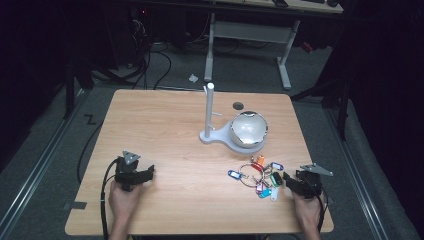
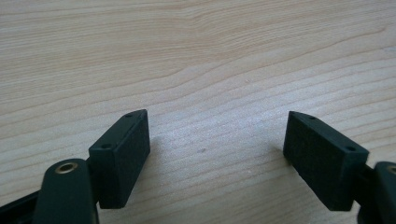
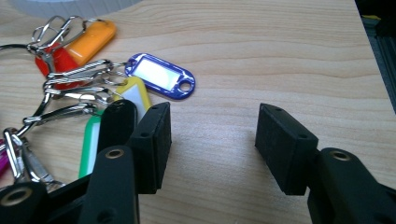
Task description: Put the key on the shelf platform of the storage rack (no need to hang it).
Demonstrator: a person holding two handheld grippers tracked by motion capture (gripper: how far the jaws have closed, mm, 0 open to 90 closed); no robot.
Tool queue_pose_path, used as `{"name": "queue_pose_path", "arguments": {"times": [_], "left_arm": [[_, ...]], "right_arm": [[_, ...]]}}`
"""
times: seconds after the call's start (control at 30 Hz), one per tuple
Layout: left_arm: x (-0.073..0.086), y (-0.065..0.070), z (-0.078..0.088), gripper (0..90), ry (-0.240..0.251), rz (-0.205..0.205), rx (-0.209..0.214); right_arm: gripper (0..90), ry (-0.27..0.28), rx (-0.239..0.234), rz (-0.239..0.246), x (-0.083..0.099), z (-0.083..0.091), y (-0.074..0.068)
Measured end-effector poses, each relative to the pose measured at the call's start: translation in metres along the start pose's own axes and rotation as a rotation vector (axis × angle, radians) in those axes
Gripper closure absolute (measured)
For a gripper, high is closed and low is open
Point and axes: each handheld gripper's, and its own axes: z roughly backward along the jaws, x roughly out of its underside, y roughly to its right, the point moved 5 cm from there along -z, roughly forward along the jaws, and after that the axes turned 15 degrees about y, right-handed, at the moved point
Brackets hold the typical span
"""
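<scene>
The left tongs [image 2: 217, 154] sit low over the bare wooden surface [image 2: 210, 56], jaws spread wide with nothing between them. The right tongs [image 3: 212, 144] are likewise released and empty; just beside their left jaw lies a bunch of key tags [image 3: 93, 88] on metal rings, the blue tag [image 3: 159, 74] nearest the gap and the orange tag [image 3: 91, 39] farther off. From above, beyond the right tongs and past the keys, stands a white stand [image 1: 210, 117] with a shiny bowl [image 1: 248, 129] at its base.
</scene>
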Motion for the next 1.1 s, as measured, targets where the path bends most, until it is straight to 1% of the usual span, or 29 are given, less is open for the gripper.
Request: {"name": "queue_pose_path", "arguments": {"times": [0.03,0.17,0.27,0.4,0.43,0.47,0.5,0.53,0.57,0.6,0.7,0.8,0.83,0.9,0.93,1.07,1.1], "left_arm": [[0.000,0.000,0.000,23.1,0.001,0.000,-0.001],[0.000,0.000,0.000,23.1,0.001,0.001,0.000],[0.000,0.000,0.000,23.1,0.001,0.000,-0.001],[0.000,0.000,0.000,23.1,0.001,0.001,0.000],[0.000,0.000,0.000,23.0,0.001,0.000,0.000],[0.000,0.000,0.000,23.1,0.001,0.000,0.000],[0.000,0.000,0.000,23.0,0.001,0.000,0.000],[0.000,0.000,0.000,22.9,0.001,0.001,0.000],[0.000,0.000,0.000,22.9,0.001,0.001,0.000],[0.000,0.000,0.000,22.9,0.001,0.001,0.000],[0.000,0.000,0.000,22.9,0.001,0.001,0.001],[0.000,0.000,0.000,22.9,0.001,0.001,0.000],[0.000,0.000,0.000,23.1,0.001,0.000,0.000],[0.000,0.000,0.000,23.1,0.001,0.000,0.000],[0.000,0.000,0.000,23.0,0.001,0.001,0.000],[0.000,0.000,0.000,23.0,0.001,0.001,0.001],[0.000,0.000,0.000,23.0,0.001,0.001,0.000]], "right_arm": [[46.4,0.007,-0.004,0.008,-0.001,0.000,-0.001],[46.9,0.022,-0.026,0.010,-0.004,0.004,-0.005],[47.2,0.035,-0.043,0.023,-0.009,0.007,-0.010],[48.4,0.053,-0.084,0.043,-0.017,0.008,-0.019],[49.1,0.049,-0.095,0.041,-0.018,0.008,-0.023],[49.1,0.049,-0.095,0.041,-0.018,0.008,-0.023],[50.0,0.047,-0.113,0.051,-0.020,0.007,-0.029],[50.5,0.050,-0.124,0.057,-0.021,0.006,-0.031],[50.5,0.050,-0.124,0.057,-0.021,0.006,-0.031],[51.4,0.051,-0.140,0.059,-0.022,0.005,-0.037],[51.7,0.050,-0.153,0.064,-0.024,0.004,-0.041],[52.4,0.042,-0.175,0.066,-0.025,0.001,-0.048],[52.7,0.032,-0.188,0.071,-0.025,-0.001,-0.051],[53.0,0.032,-0.193,0.077,-0.026,-0.002,-0.053],[53.3,0.026,-0.206,0.086,-0.026,-0.004,-0.057],[54.5,0.022,-0.222,0.091,-0.027,-0.007,-0.062],[55.4,0.015,-0.230,0.099,-0.029,-0.009,-0.066]]}}
